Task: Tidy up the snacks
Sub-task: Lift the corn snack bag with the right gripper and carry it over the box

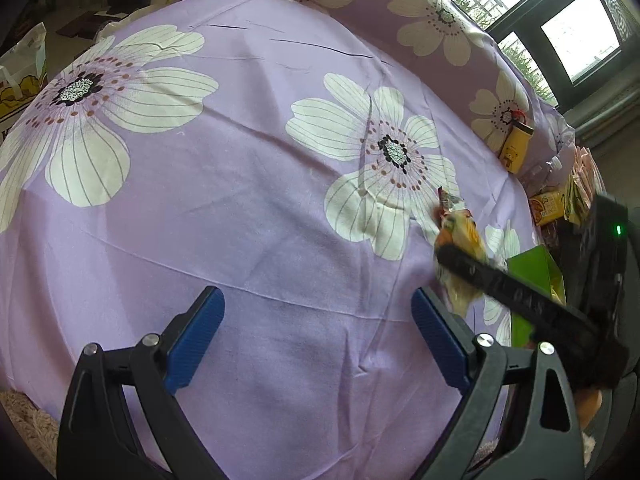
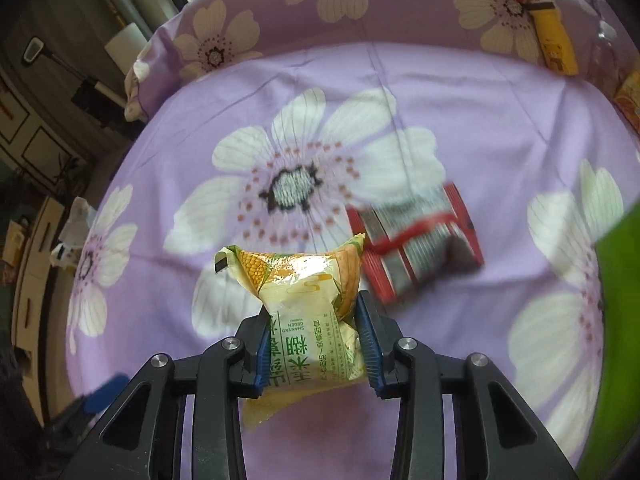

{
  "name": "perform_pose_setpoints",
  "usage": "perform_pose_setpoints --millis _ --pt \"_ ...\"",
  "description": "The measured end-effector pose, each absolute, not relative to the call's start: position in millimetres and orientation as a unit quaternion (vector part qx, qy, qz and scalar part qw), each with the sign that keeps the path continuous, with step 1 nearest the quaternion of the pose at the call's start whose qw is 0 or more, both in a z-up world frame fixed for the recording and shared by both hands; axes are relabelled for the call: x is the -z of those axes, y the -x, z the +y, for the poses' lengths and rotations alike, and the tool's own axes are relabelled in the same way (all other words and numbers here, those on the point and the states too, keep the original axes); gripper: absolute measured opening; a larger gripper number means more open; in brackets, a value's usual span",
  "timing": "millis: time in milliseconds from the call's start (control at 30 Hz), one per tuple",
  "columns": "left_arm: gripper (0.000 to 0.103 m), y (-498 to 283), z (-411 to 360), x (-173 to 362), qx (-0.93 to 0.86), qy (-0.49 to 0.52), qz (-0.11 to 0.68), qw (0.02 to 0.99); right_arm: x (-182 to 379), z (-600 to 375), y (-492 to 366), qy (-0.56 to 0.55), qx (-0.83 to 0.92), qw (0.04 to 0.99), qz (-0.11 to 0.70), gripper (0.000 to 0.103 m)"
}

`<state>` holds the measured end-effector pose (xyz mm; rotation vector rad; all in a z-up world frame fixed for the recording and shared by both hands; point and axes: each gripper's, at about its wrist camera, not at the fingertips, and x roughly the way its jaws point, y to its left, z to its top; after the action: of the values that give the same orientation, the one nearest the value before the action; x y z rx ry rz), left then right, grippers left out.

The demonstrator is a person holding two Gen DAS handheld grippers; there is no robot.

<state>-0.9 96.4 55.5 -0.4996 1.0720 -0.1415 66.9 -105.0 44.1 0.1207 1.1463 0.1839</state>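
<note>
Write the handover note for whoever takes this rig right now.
Right hand-held gripper: shut on the yellow corn snack packet, held over the purple flowered cloth.
Left hand-held gripper: open, empty, over bare cloth.
Red-and-silver packet lies on the cloth just beyond the corn packet; green box at the right edge; more snacks piled beyond it.
Done: corn packet gripped.
Left: place it, then sort the rest.
</note>
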Motion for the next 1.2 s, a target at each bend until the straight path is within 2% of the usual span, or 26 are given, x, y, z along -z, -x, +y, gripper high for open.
perform_pose_setpoints --millis 133,333,367,400,467,633,733,900,1033,1200 --pt "0.095 9 77 -57 0.078 0.215 0.511 0.829 -41 -120 -13 -0.053 -0.085 0.822 0.56 0.039" --pt "0.095 16 51 -58 0.099 0.2 0.517 0.826 -33 -136 23 -0.076 -0.09 0.799 0.59 0.041" --pt "0.095 17 48 -59 0.101 0.199 0.517 0.827 -34 -141 26 -0.09 -0.097 0.797 0.589 0.046" --pt "0.095 18 46 -61 0.104 0.197 0.516 0.827 -36 -146 28 -0.112 -0.103 0.796 0.586 0.058" --pt "0.095 21 39 -62 0.114 0.191 0.516 0.827 -42 -159 31 -0.143 -0.095 0.799 0.576 0.071" --pt "0.092 26 18 -56 0.142 0.18 0.529 0.817 -53 -186 35 -0.198 -0.081 0.81 0.547 0.071" --pt "0.082 33 4 -47 0.184 0.192 0.54 0.798 -48 -196 36 -0.225 -0.084 0.802 0.546 0.071" --pt "0.053 41 -24 -43 0.222 0.173 0.551 0.785 -38 -196 34 -0.247 -0.095 0.788 0.556 0.071" --pt "0.041 41 -33 -36 0.229 0.173 0.557 0.779 -26 -187 29 -0.256 -0.112 0.773 0.57 0.071" --pt "0.036 40 -33 -31 0.226 0.174 0.557 0.78 -21 -184 30 -0.246 -0.103 0.779 0.567 0.065"
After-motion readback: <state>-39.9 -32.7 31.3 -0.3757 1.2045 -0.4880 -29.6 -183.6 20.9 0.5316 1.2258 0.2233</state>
